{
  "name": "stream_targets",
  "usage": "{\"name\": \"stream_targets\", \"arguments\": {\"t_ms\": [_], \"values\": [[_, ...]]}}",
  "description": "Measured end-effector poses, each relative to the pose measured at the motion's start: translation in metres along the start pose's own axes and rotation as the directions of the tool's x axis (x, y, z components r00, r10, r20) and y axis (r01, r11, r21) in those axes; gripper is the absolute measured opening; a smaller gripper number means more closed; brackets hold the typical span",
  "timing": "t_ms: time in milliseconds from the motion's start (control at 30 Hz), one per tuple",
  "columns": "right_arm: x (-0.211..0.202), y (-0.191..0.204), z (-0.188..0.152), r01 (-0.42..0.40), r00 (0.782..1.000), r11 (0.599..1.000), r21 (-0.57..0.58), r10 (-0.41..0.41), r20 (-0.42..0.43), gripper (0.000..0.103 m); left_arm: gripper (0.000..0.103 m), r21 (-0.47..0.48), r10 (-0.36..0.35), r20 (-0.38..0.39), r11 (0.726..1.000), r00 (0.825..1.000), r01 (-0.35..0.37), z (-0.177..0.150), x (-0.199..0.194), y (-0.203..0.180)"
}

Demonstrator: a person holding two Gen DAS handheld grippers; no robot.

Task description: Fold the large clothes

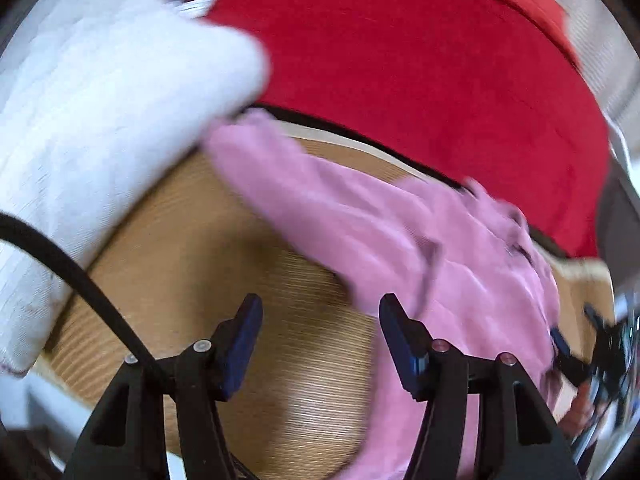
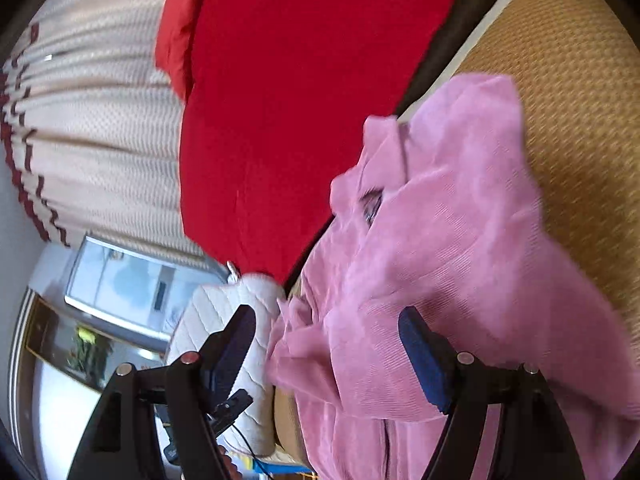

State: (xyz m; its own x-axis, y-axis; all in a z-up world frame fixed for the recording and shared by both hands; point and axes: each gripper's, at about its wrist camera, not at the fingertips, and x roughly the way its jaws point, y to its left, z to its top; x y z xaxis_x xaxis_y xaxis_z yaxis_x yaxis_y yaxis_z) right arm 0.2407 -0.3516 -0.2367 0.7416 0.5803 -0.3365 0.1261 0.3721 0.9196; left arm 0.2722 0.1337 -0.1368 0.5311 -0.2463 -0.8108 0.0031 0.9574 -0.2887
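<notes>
a: where's the pink garment (image 1: 452,264) sitting?

b: it lies crumpled on a woven straw-coloured mat (image 1: 224,264). in the left wrist view it runs from ahead of the left hand-held gripper (image 1: 320,344) down past its right finger, and that finger overlaps the cloth. whether it touches, i cannot tell.

a: and the left hand-held gripper's state?

b: released. the two blue pads (image 1: 242,344) stand wide apart with only bare mat between them.

a: the right one?

b: the right hand-held gripper (image 2: 328,354) is also spread wide, grasping nothing. the pink garment (image 2: 448,248) bunches up right between and ahead of its fingers, with a ruffled edge near the left pad (image 2: 228,356). the picture is blurred, so contact is unclear.

a: what else is around?

b: a white quilted cushion (image 1: 92,128) lies ahead and to the left of the left hand-held gripper, overlapping the mat's edge. beyond the mat in both views spreads a large red cloth (image 1: 420,72). a black cable (image 1: 76,276) crosses in front of the cushion toward the left hand-held gripper. in the right wrist view, pleated cream curtains (image 2: 104,128) with a dark red trim hang far to the left.
</notes>
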Motion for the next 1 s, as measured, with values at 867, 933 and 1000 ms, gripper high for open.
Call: {"name": "stream_targets", "arguments": {"t_ms": [867, 933, 1000], "values": [[0.039, 0.017, -0.018, 0.207, 0.969, 0.943, -0.260, -0.235, -0.082, 0.052, 0.010, -0.430, -0.129, -0.022, 0.896, 0.991, 0.107, 0.091, 0.141, 0.037], [0.036, 0.016, -0.017, 0.202, 0.969, 0.946, -0.254, -0.230, -0.086, 0.052, 0.005, -0.404, -0.101, -0.020, 0.911, 0.995, 0.084, 0.093, 0.141, 0.034], [0.033, 0.015, -0.017, 0.196, 0.971, 0.949, -0.245, -0.223, -0.084, 0.052, 0.004, -0.362, -0.078, 0.016, 0.929, 0.997, 0.079, 0.096, 0.129, 0.027]]}}
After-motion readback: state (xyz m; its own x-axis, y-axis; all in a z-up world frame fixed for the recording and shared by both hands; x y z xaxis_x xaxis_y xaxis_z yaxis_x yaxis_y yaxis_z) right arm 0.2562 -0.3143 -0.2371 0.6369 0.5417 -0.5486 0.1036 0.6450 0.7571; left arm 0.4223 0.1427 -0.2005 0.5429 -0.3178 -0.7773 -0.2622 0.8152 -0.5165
